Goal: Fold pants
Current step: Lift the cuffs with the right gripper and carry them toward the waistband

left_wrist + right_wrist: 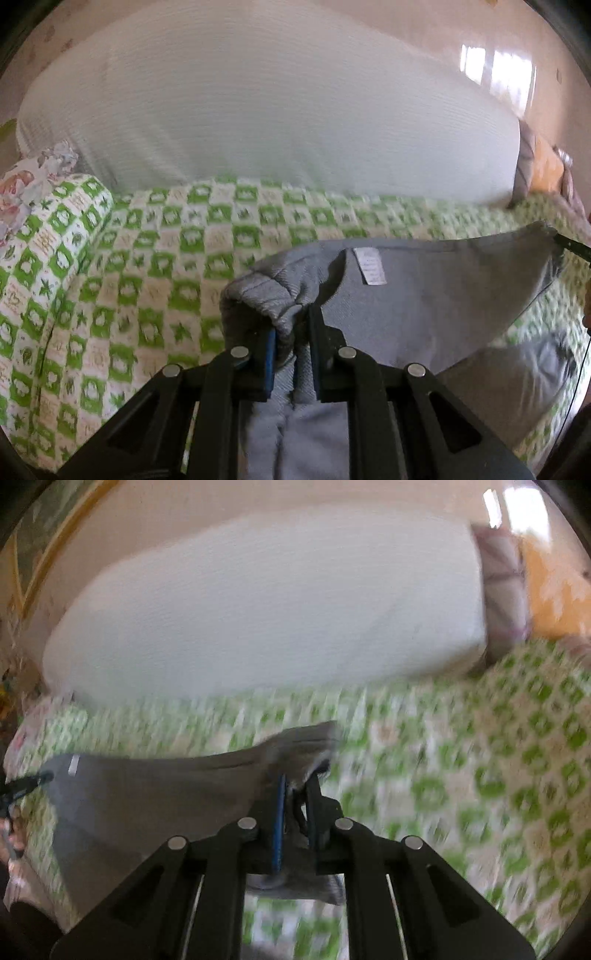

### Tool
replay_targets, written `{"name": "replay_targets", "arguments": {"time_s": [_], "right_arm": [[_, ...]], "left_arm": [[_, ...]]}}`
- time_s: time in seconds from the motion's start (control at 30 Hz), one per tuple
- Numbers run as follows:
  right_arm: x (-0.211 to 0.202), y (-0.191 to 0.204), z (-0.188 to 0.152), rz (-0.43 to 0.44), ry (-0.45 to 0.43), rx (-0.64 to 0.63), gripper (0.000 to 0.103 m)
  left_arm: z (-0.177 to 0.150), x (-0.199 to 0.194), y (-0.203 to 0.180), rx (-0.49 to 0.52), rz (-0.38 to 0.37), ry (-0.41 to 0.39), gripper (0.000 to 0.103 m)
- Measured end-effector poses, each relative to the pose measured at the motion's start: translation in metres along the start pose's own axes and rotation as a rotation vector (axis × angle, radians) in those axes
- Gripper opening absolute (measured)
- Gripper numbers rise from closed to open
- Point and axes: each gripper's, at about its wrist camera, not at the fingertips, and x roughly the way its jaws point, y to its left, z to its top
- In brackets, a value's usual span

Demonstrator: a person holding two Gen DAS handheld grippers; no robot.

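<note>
Two black two-finger grippers pinch the grey knit pants: left gripper [291, 328] bites bunched waistband, right gripper [295, 794] the opposite corner, fabric stretched between them above the green-checked bedspread [147, 258]. Risk: thick bunch slips out (uneven fold).

Both wrist views close, facing white pillow [266, 110]; shared: pillow, checked bedspread [147, 266].

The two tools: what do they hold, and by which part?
Both hold the grey pants. The left tool pinches one end of the top edge near the white label, the right tool the other end.
</note>
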Motion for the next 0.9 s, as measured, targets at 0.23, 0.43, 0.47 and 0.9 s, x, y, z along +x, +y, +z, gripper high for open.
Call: {"name": "replay_targets", "arguments": {"time_s": [0.23, 0.43, 0.47, 0.9], "right_arm": [[-0.015, -0.014, -0.046, 0.094, 0.115, 0.027, 0.012], [0.037, -0.011, -0.012, 0.018, 0.225, 0.08, 0.015], [0.054, -0.011, 0.0, 0.019, 0.253, 0.088, 0.02], [0.193, -0.01, 0.017, -0.169, 0.514, -0.104, 0.06]], "left_arm": [[-0.049, -0.009, -0.014, 0.124, -0.063, 0.038, 0.014], [-0.057, -0.019, -0.019, 0.134, -0.078, 0.039, 0.014], [-0.054, -0.019, -0.018, 0.13, -0.079, 0.036, 0.014], [-0.042, -0.007, -0.017, 0.127, -0.114, 0.024, 0.014]]}}
